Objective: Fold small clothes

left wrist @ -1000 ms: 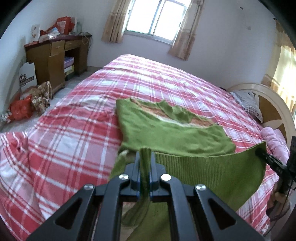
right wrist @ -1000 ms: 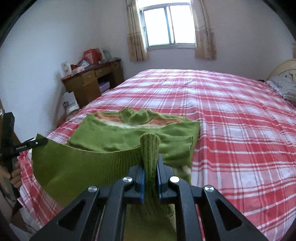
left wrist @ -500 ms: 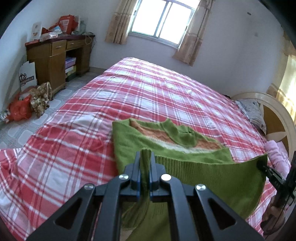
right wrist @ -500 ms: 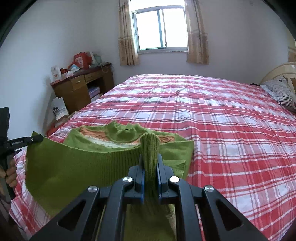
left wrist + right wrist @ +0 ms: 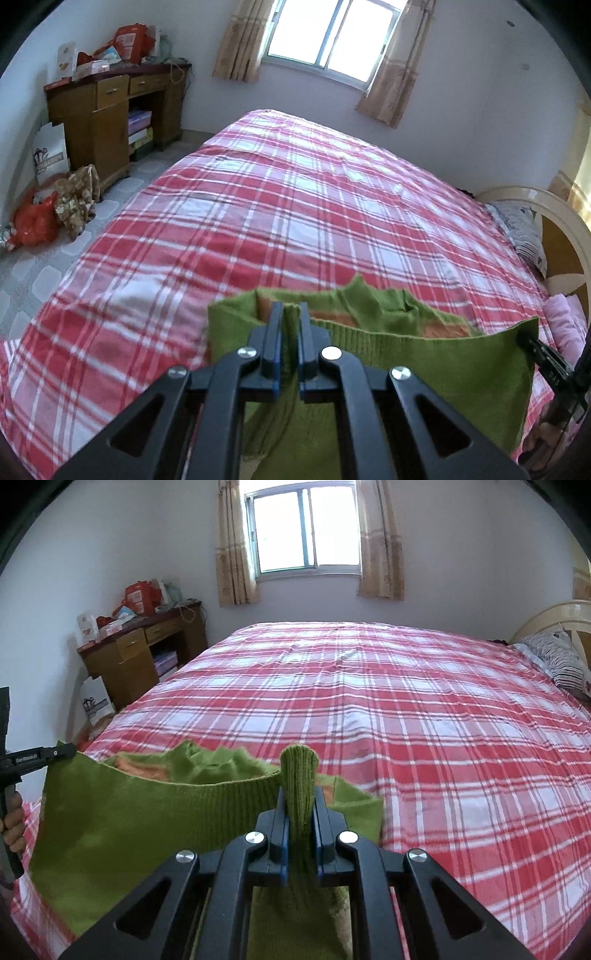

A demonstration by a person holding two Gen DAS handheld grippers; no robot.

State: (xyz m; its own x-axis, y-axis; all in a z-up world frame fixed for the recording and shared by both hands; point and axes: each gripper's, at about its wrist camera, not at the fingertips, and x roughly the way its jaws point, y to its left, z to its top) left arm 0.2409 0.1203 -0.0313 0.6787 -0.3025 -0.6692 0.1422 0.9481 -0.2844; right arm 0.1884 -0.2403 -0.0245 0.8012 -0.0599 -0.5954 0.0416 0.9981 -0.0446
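A green knitted sweater [image 5: 436,365] with an orange patterned band lies on the near edge of the red plaid bed [image 5: 295,206]. My left gripper [image 5: 290,314] is shut on one corner of its ribbed hem. My right gripper [image 5: 299,794] is shut on the other hem corner. The hem [image 5: 147,812] is stretched taut between them and lifted over the sweater's upper part, whose collar [image 5: 207,760] shows behind it. The right gripper also shows at the right edge of the left wrist view [image 5: 532,341]; the left gripper shows at the left edge of the right wrist view [image 5: 61,751].
The plaid bed [image 5: 424,701] stretches far ahead to the window wall. A wooden desk [image 5: 110,107] with clutter stands at the left, with bags [image 5: 37,221] on the floor. Pillows [image 5: 557,661] and a headboard lie at the right.
Both grippers have carried the hem forward over the sweater toward the collar. Much more of the sweater's body is now covered by the lifted hem.
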